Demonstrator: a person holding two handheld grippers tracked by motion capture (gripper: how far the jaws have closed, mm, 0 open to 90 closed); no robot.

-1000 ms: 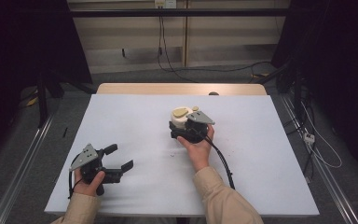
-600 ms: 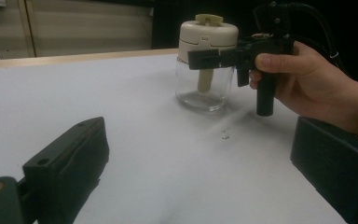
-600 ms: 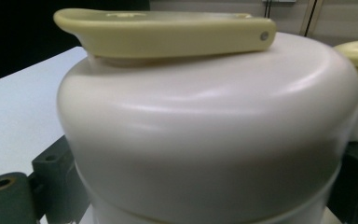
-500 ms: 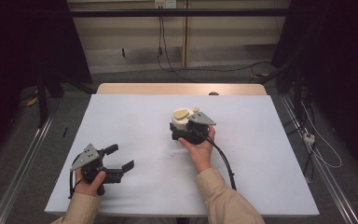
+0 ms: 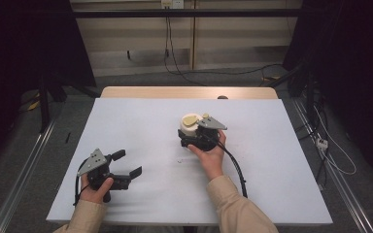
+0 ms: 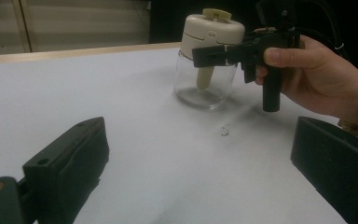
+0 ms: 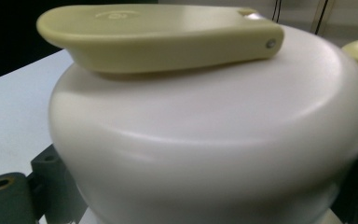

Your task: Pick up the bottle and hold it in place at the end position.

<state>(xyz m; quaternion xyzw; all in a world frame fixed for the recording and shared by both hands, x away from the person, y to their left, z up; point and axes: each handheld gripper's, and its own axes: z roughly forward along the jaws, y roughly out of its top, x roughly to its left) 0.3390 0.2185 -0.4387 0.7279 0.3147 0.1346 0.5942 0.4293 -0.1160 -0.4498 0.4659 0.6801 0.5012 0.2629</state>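
Observation:
A clear glass jar (image 5: 191,124) with a cream lid and a pale yellow-green flap stands upright near the middle of the white table (image 5: 272,165). My right gripper (image 5: 188,136) reaches it from the near side, with its jaws on either side of the lid, shut on the jar. In the left gripper view the jar (image 6: 204,65) looks empty, with a cream spout hanging inside and one black jaw across its lid's lower edge. The lid (image 7: 214,135) looms close in the right gripper view. My left gripper (image 5: 127,164) rests at the front left, open and holding nothing.
A small dark speck (image 6: 224,132) lies on the table in front of the jar. The right gripper's black cable (image 5: 238,170) trails back along the forearm. A wooden strip (image 5: 189,92) borders the table's far edge.

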